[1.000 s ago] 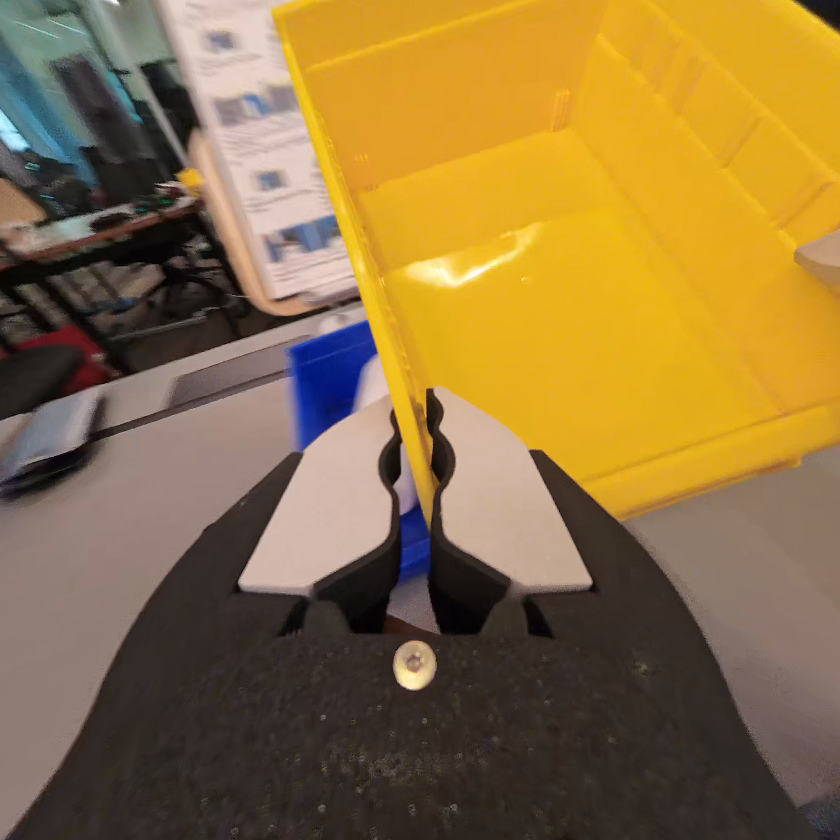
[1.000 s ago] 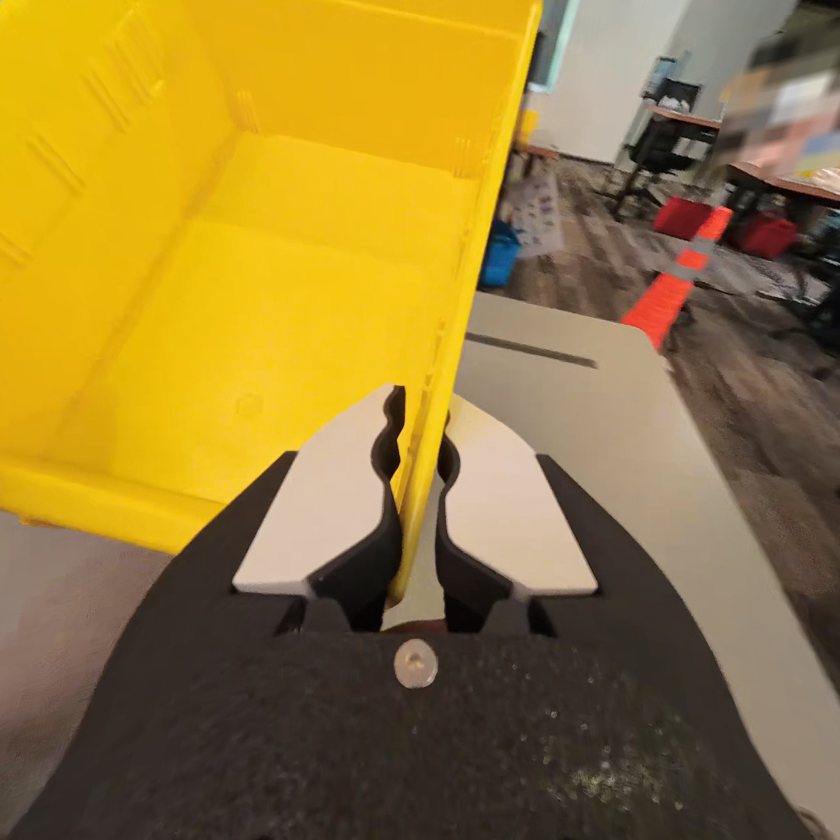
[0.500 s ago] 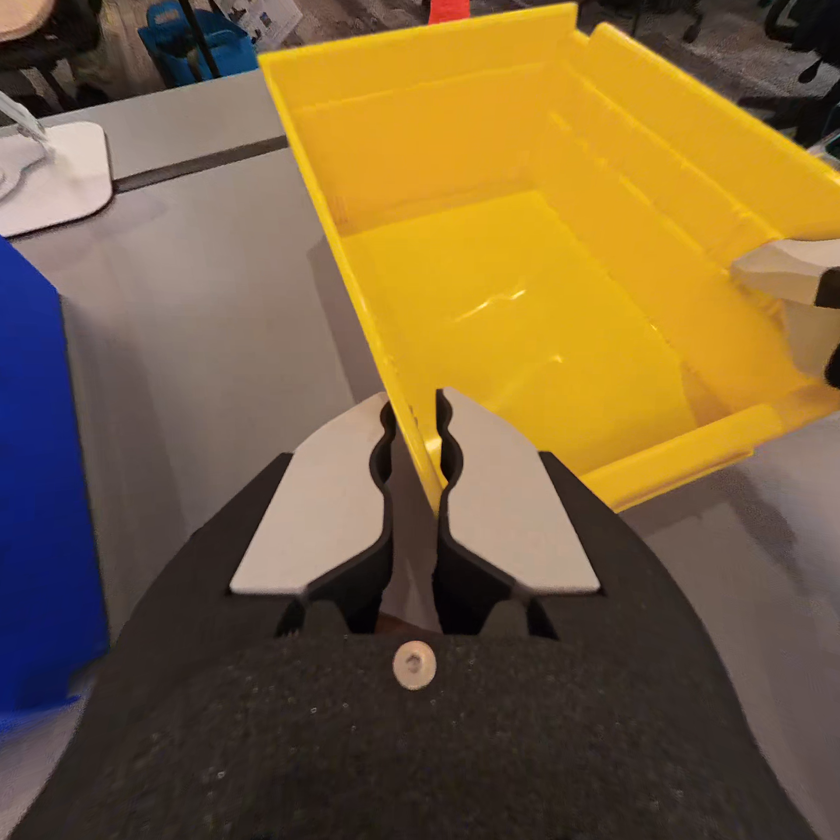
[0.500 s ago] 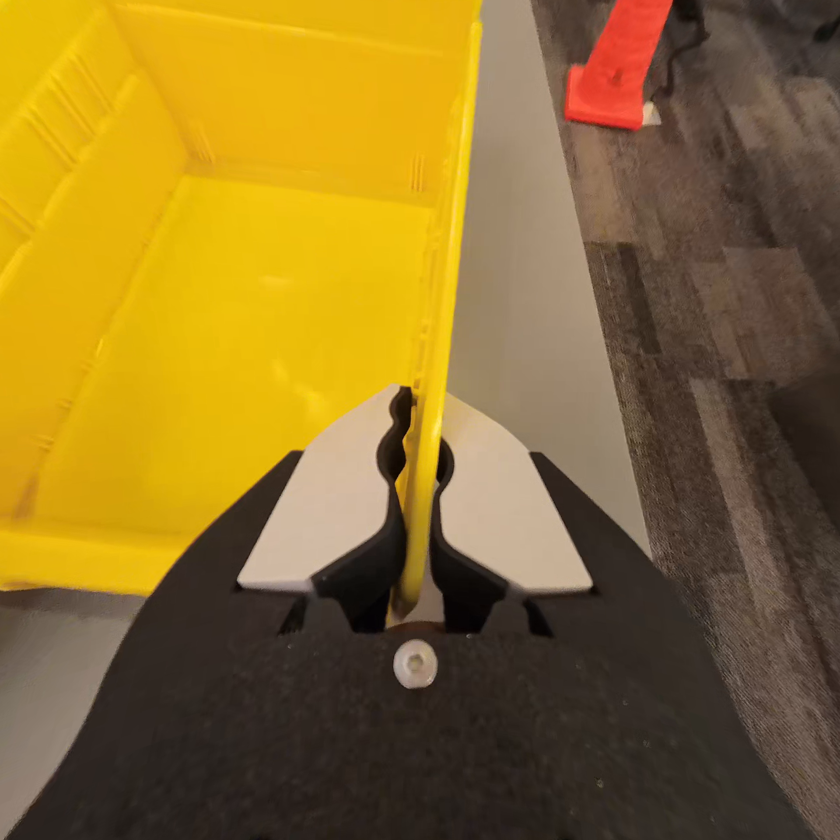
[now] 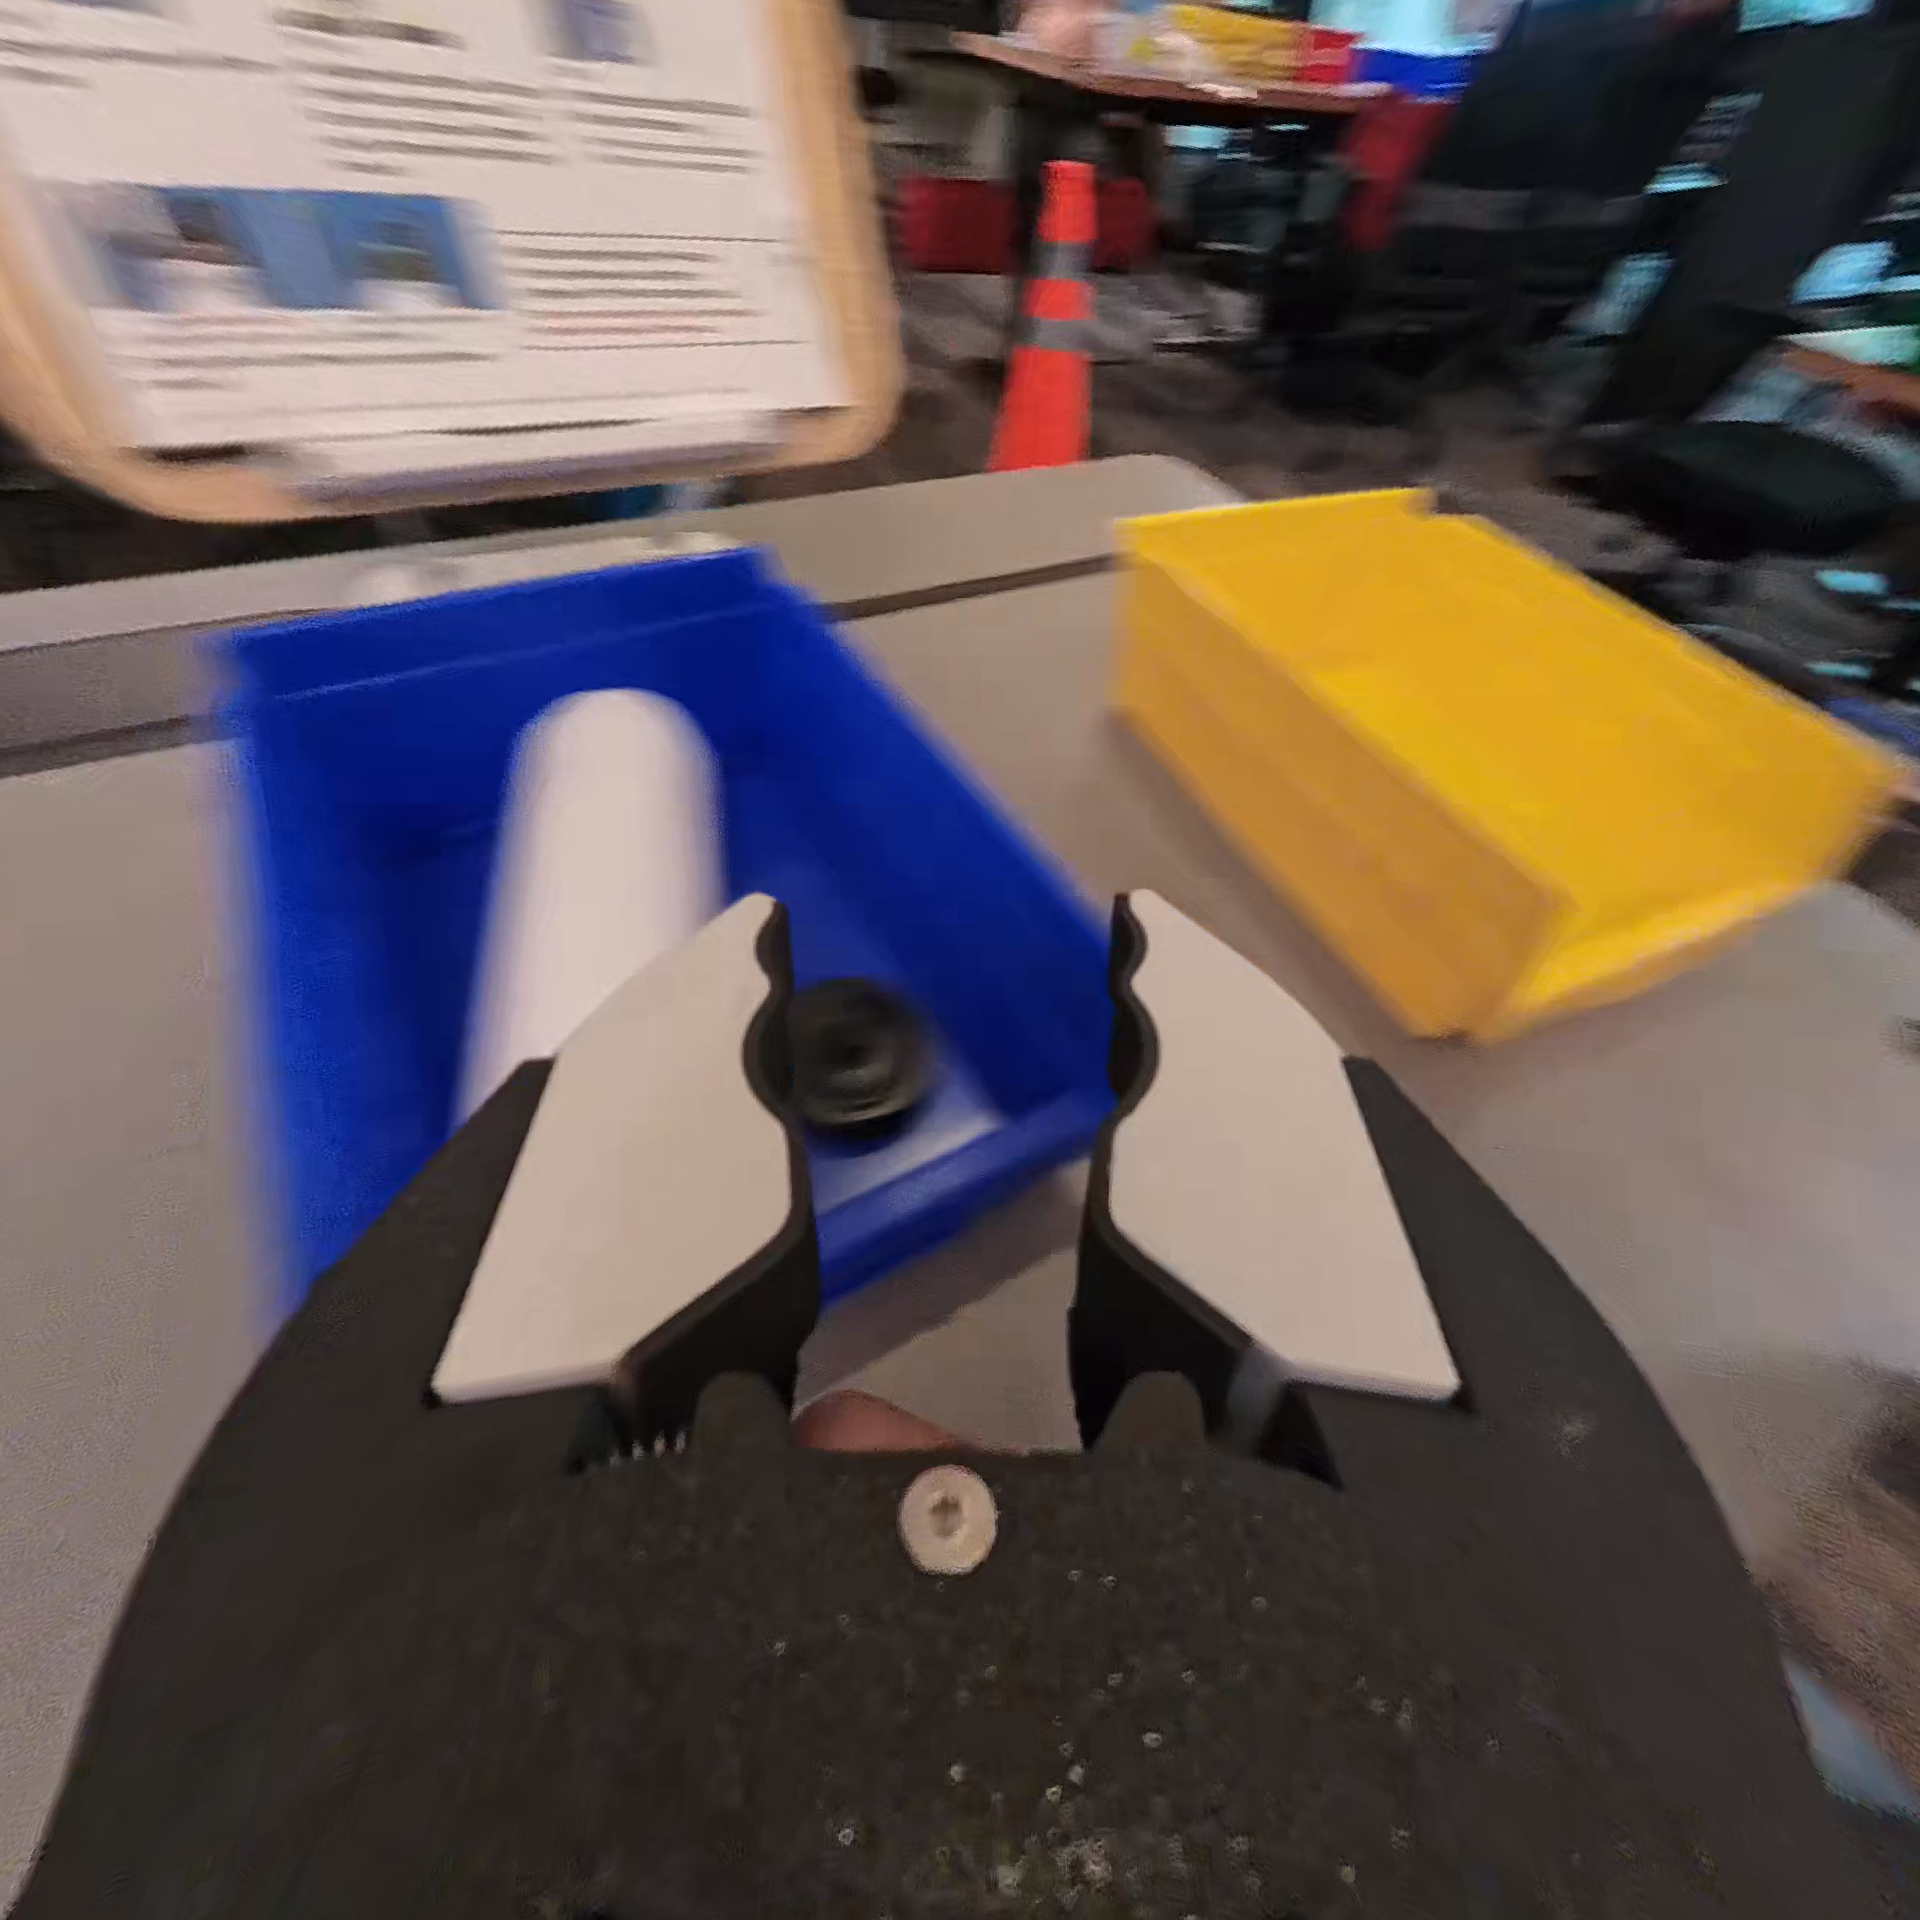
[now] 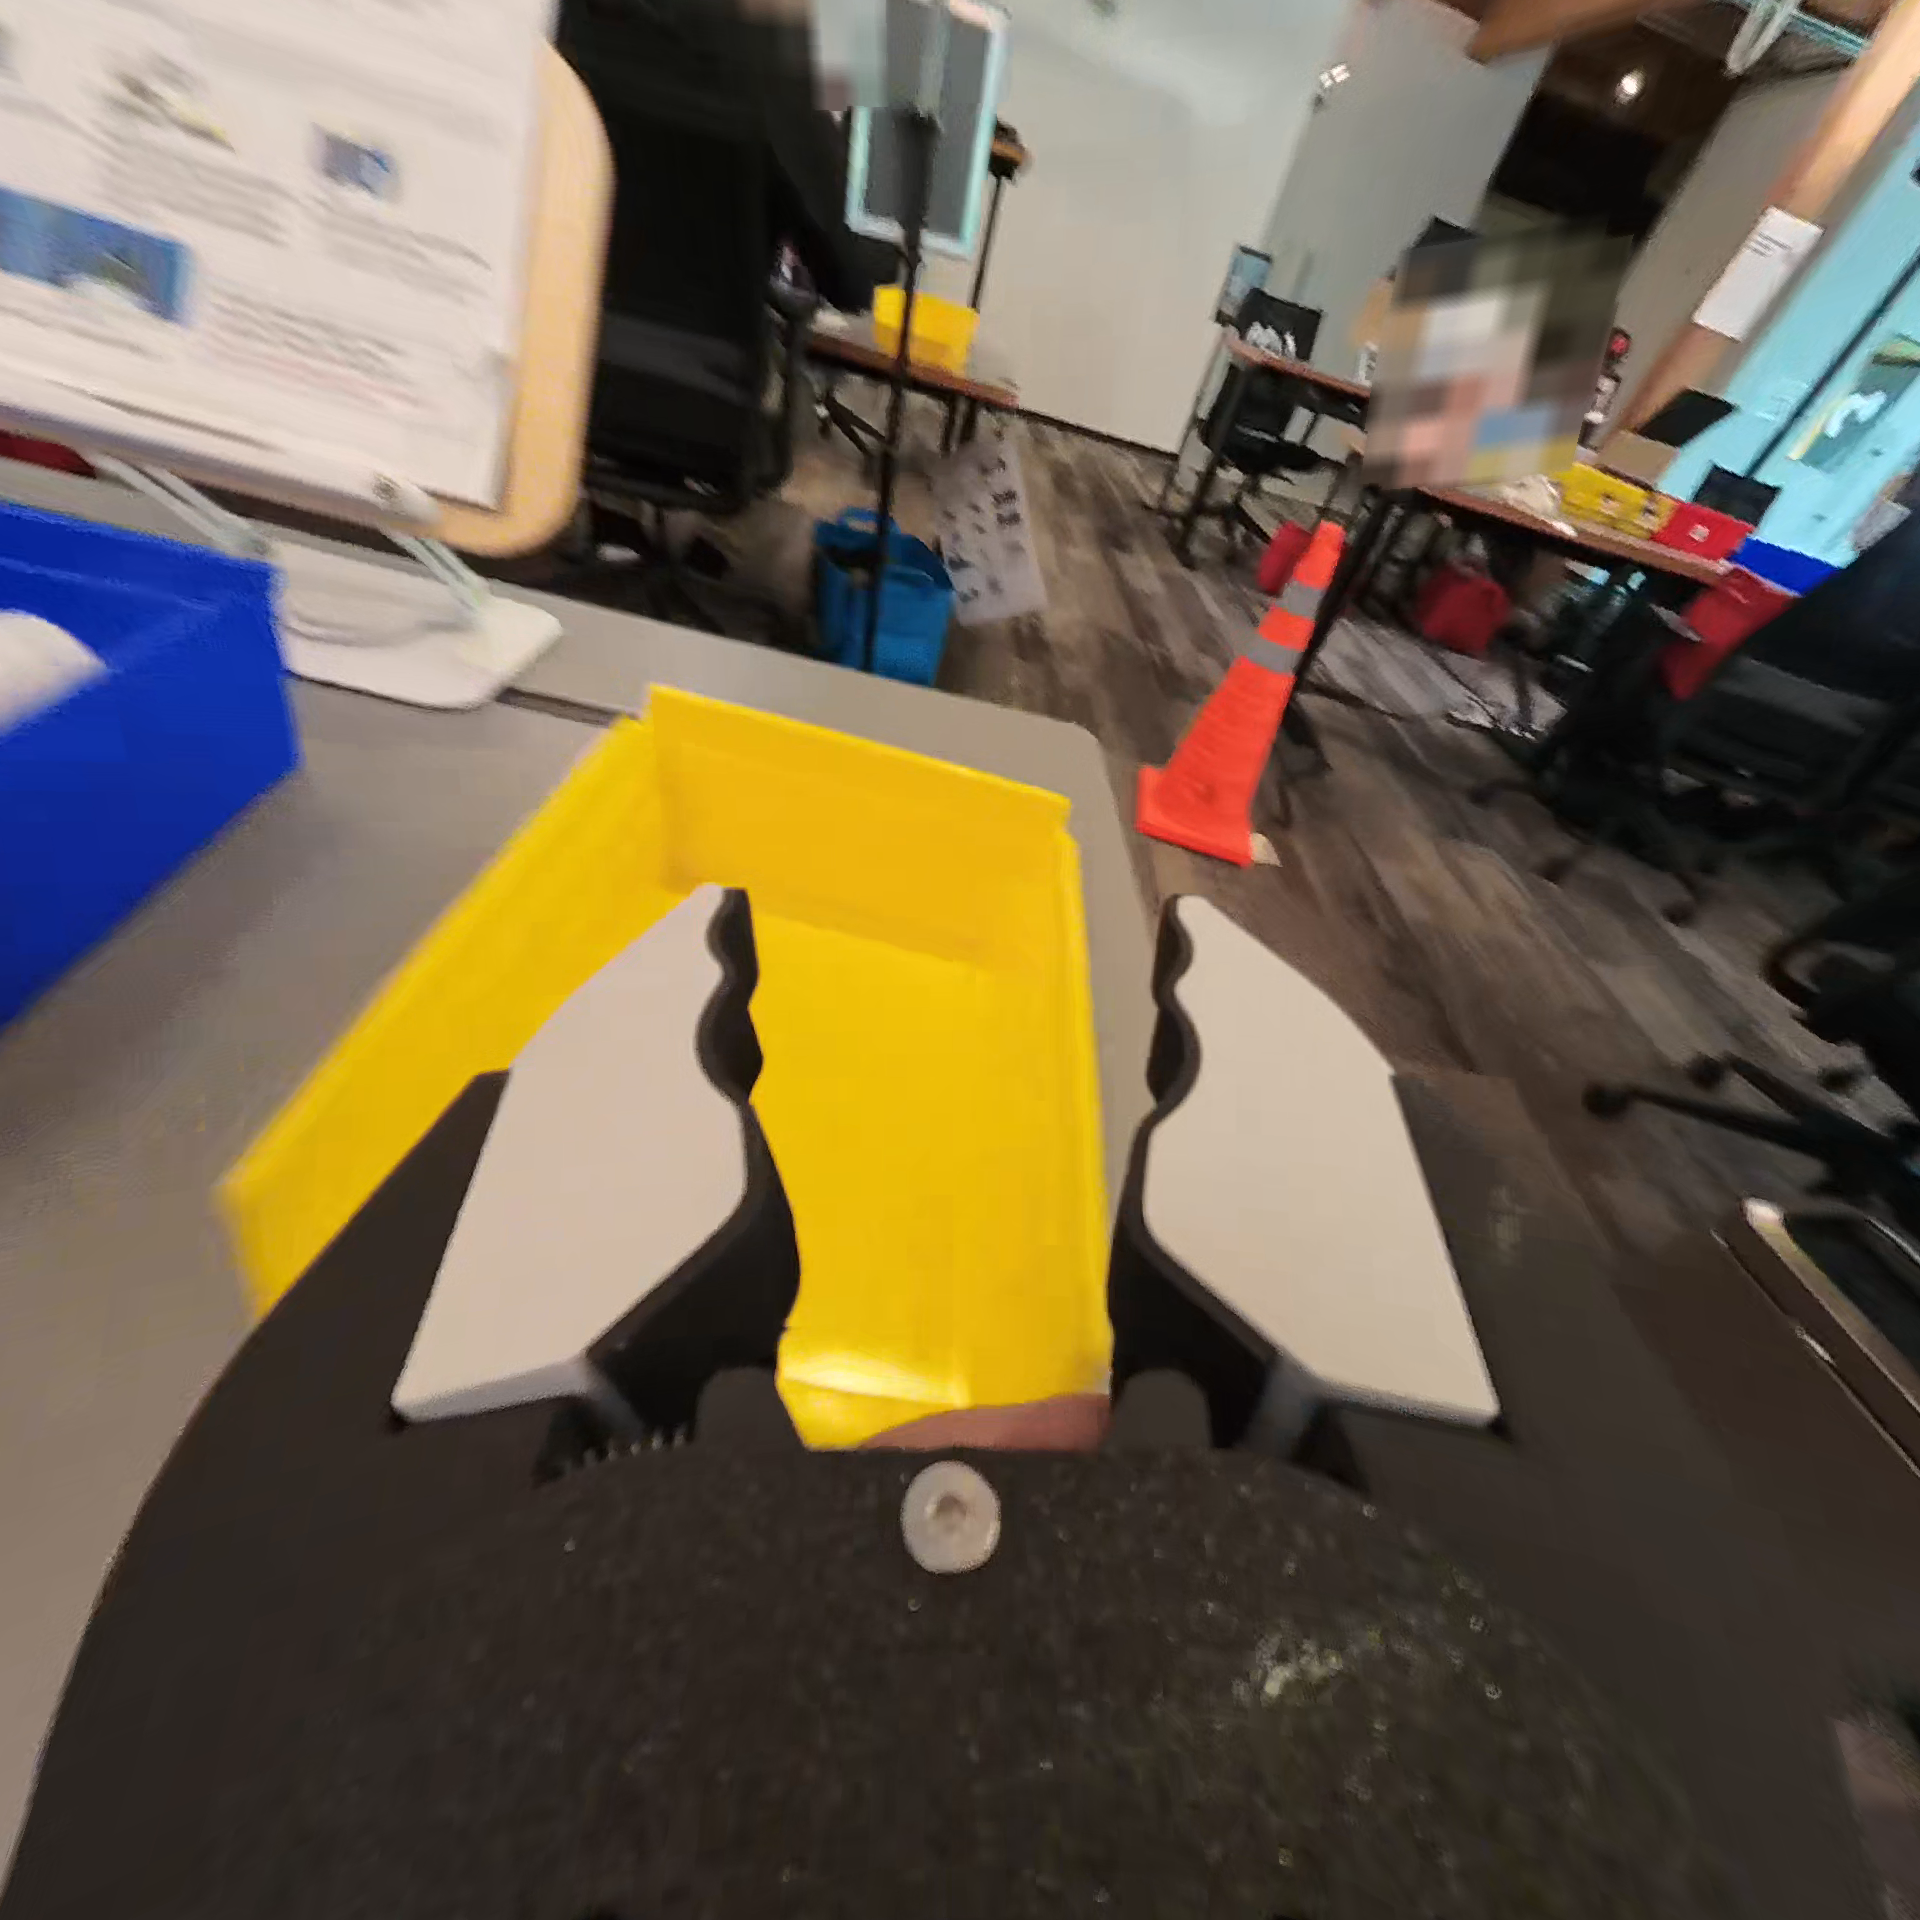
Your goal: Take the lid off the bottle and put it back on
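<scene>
Both grippers had let go of the yellow plastic bin [image 6: 935,1091], now resting on the grey table [image 5: 1558,1195]; left gripper [image 5: 945,914] and right gripper [image 6: 951,904] gaped empty. White cylindrical bottle [image 5: 603,862] lay in the blue plastic bin [image 5: 883,831], a black round lid [image 5: 852,1060] seemingly loose beside it; refitting apparently remained.

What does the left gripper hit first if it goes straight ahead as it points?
Probably the low front wall of the blue bin, then the black lid beside the white bottle. The left gripper is open; blur leaves depth unclear.
</scene>
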A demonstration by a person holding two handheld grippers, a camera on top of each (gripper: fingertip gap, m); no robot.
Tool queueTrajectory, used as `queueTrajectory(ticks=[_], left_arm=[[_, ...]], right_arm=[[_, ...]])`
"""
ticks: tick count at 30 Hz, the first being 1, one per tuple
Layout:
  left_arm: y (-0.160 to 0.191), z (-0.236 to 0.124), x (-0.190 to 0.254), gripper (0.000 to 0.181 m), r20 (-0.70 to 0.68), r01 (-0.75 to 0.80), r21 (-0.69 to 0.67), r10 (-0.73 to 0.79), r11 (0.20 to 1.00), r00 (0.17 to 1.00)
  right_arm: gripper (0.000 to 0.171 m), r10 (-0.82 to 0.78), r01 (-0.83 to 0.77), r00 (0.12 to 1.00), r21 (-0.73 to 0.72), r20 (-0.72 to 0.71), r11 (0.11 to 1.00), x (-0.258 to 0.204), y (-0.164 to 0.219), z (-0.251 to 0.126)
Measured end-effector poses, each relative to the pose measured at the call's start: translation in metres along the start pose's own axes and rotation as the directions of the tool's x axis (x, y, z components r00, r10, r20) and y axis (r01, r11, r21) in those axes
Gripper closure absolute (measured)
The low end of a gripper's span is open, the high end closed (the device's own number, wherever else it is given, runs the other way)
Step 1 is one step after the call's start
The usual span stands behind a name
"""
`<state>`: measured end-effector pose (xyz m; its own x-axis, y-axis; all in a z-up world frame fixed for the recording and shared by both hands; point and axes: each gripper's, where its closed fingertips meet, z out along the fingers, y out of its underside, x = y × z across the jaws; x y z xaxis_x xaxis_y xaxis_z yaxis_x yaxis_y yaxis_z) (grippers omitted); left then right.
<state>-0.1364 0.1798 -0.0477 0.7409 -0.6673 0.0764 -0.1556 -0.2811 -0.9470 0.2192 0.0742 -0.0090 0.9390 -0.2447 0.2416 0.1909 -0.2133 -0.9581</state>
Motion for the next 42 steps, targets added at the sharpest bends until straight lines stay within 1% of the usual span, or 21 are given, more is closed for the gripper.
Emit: queueTrajectory(ticks=[2,4,6,7,8,9,10,12,13,15,16,17,18,21,24,27,30,33,36,40,42], left_arm=[[0.009,-0.019,-0.069,0.124,0.189,-0.013,0.003,0.012,1.0,0.982],[0.031,-0.025,-0.112,0.123,0.273,0.001,-0.033,0.008,0.999,0.962],[0.061,-0.017,-0.128,0.121,0.253,0.029,-0.106,-0.001,0.994,0.967],[0.075,-0.01,-0.128,0.122,0.222,0.046,-0.148,-0.012,0.988,0.975],[0.086,-0.003,-0.125,0.123,0.193,0.059,-0.176,-0.024,0.983,0.981],[0.094,0.003,-0.125,0.133,0.181,0.067,-0.195,-0.031,0.979,0.983],[0.1,0.009,-0.127,0.143,0.183,0.074,-0.21,-0.035,0.975,0.982],[0.103,0.016,-0.129,0.165,0.188,0.084,-0.214,-0.043,0.973,0.981],[0.101,0.018,-0.131,0.166,0.19,0.09,-0.204,-0.051,0.975,0.98],[0.1,0.02,-0.136,0.172,0.207,0.103,-0.205,-0.06,0.973,0.977],[0.1,0.019,-0.14,0.174,0.219,0.105,-0.209,-0.059,0.972,0.974],[0.1,0.019,-0.143,0.175,0.229,0.111,-0.211,-0.061,0.971,0.971],[0.099,0.018,-0.145,0.176,0.231,0.118,-0.208,-0.069,0.971,0.971],[0.094,0.012,-0.153,0.178,0.257,0.111,-0.206,-0.056,0.972,0.965],[0.08,-0.005,-0.176,0.178,0.296,0.12,-0.166,-0.066,0.979,0.953],[0.069,-0.03,-0.212,0.178,0.346,0.12,-0.139,-0.066,0.983,0.936],[0.069,-0.058,-0.255,0.178,0.373,0.128,-0.123,-0.073,0.984,0.925],[0.078,-0.085,-0.296,0.178,0.395,0.132,-0.136,-0.068,0.982,0.916],[0.094,-0.104,-0.33,0.178,0.411,0.139,-0.172,-0.057,0.975,0.91],[0.122,-0.112,-0.357,0.178,0.395,0.182,-0.209,-0.088,0.961,0.915],[0.123,-0.111,-0.364,0.177,0.375,0.22,-0.154,-0.149,0.963,0.915]], right_arm=[[0.102,0.009,-0.011,0.997,0.029,0.076,1.0,-0.05,-0.018,0.005],[0.102,0.047,-0.051,0.972,0.009,0.231,0.999,-0.124,-0.021,0.012],[0.099,0.137,-0.117,0.899,-0.073,0.416,0.99,-0.211,-0.007,0.015],[0.099,0.187,-0.139,0.866,-0.137,0.464,0.981,-0.249,0.005,0.017],[0.098,0.226,-0.145,0.844,-0.199,0.487,0.969,-0.282,0.02,0.019],[0.098,0.254,-0.149,0.841,-0.247,0.478,0.958,-0.307,0.034,0.024],[0.099,0.269,-0.16,0.868,-0.278,0.418,0.947,-0.322,0.045,0.033],[0.114,0.225,-0.135,0.917,-0.276,0.33,0.952,-0.338,0.055,0.048],[0.116,0.202,-0.122,0.933,-0.267,0.297,0.956,-0.341,0.056,0.055],[0.149,0.214,-0.151,0.958,-0.296,0.193,0.943,-0.336,0.061,0.066],[0.16,0.233,-0.171,0.956,-0.309,0.176,0.935,-0.333,0.062,0.067],[0.166,0.263,-0.195,0.947,-0.325,0.182,0.926,-0.333,0.062,0.067],[0.165,0.276,-0.198,0.938,-0.331,0.208,0.923,-0.336,0.062,0.066],[0.166,0.237,-0.173,0.956,-0.318,0.174,0.932,-0.34,0.055,0.063],[0.167,0.261,-0.199,0.945,-0.285,0.197,0.938,-0.359,0.035,0.066],[0.167,0.266,-0.204,0.937,-0.264,0.225,0.943,-0.394,0.008,0.069],[0.166,0.259,-0.193,0.929,-0.253,0.264,0.948,-0.441,-0.013,0.069],[0.166,0.221,-0.147,0.925,-0.245,0.31,0.958,-0.491,-0.023,0.065],[0.165,0.207,-0.111,0.913,-0.274,0.352,0.955,-0.537,-0.018,0.061],[0.165,0.199,-0.076,0.909,-0.324,0.367,0.943,-0.575,-0.002,0.06],[0.164,0.185,-0.07,0.912,-0.306,0.367,0.949,-0.583,-0.001,0.06]])
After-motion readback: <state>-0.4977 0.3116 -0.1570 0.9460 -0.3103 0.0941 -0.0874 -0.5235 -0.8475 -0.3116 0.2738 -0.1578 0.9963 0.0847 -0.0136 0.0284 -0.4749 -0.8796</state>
